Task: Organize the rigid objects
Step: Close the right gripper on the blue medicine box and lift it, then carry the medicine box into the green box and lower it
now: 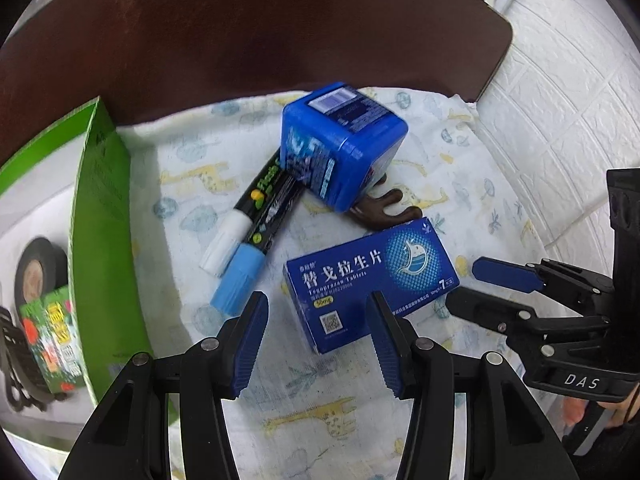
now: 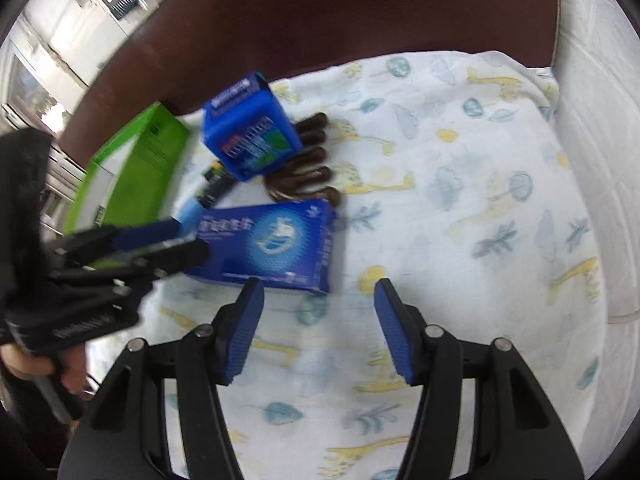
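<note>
A flat blue medicine box [image 1: 370, 280] [image 2: 276, 244] lies on the patterned cloth [image 1: 320, 400] [image 2: 460, 200]. Behind it a blue plastic cube container [image 1: 340, 144] [image 2: 250, 132] rests on two black markers [image 1: 260, 208] [image 2: 214, 188] with white and light-blue caps, and on a brown antler-shaped piece [image 1: 384, 204] [image 2: 304, 172]. My left gripper [image 1: 318, 308] [image 2: 188, 236] is open and empty, its jaws just short of the medicine box's near edge. My right gripper [image 2: 318, 292] [image 1: 464, 280] is open and empty, beside the box's right end.
A green-walled box [image 1: 100, 216] [image 2: 136, 164] stands at the left, holding a black tape roll [image 1: 38, 272] and a green printed packet [image 1: 52, 340]. A dark brown headboard [image 1: 240, 32] [image 2: 360, 12] rises behind the cloth. A white textured wall [image 1: 560, 100] is to the right.
</note>
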`<state>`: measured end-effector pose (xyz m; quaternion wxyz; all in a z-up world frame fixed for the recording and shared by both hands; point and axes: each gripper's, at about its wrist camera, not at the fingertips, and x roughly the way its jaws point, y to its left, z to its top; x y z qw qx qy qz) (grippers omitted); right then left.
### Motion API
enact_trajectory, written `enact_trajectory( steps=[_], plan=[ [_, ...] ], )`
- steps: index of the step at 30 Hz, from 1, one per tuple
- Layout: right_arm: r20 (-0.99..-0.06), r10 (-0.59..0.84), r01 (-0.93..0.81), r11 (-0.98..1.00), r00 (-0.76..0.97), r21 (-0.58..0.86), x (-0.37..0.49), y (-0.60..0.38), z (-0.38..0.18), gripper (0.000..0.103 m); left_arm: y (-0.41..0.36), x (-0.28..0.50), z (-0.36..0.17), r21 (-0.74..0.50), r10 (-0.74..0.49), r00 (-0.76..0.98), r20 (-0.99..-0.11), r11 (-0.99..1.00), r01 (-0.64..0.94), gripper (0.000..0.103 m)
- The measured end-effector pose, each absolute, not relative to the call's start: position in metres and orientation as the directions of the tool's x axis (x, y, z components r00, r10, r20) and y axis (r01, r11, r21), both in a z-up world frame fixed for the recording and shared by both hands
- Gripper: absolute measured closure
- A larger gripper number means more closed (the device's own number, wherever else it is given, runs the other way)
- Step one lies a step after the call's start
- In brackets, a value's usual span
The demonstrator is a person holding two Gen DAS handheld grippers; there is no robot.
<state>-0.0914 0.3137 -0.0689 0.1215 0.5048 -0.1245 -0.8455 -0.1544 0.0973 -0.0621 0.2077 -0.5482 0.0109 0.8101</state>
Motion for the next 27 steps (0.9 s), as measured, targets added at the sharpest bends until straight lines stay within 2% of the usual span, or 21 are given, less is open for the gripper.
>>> enact_trajectory(
  steps=[5, 15, 19, 27],
  plan=[
    [-0.828, -0.323, 0.062, -0.941, -0.459, 0.332, -0.106, 0.314, -0.07, 0.067, 0.094, -0.156, -0.07, -0.249, 0.34, -0.289, -0.895, -0.918, -0.309, 0.052],
    [-0.827, -0.395, 0.041, -0.909, -0.401, 0.414, -0.118, 0.306, -0.08, 0.068, 0.098, -0.162, -0.074, -0.308, 0.378, -0.274, -0.884, -0.914, -0.265, 0.057],
    [-0.834, -0.38, 0.047, -0.917, -0.4, 0.395, -0.114, 0.3, -0.078, 0.065, 0.099, -0.162, -0.073, -0.299, 0.367, -0.289, -0.884, -0.92, -0.254, 0.057],
    [-0.826, -0.353, 0.093, -0.933, -0.439, 0.349, -0.112, 0.286, -0.065, 0.068, 0.099, -0.153, -0.059, -0.253, 0.357, -0.33, -0.874, -0.914, -0.317, 0.059]
  ],
)
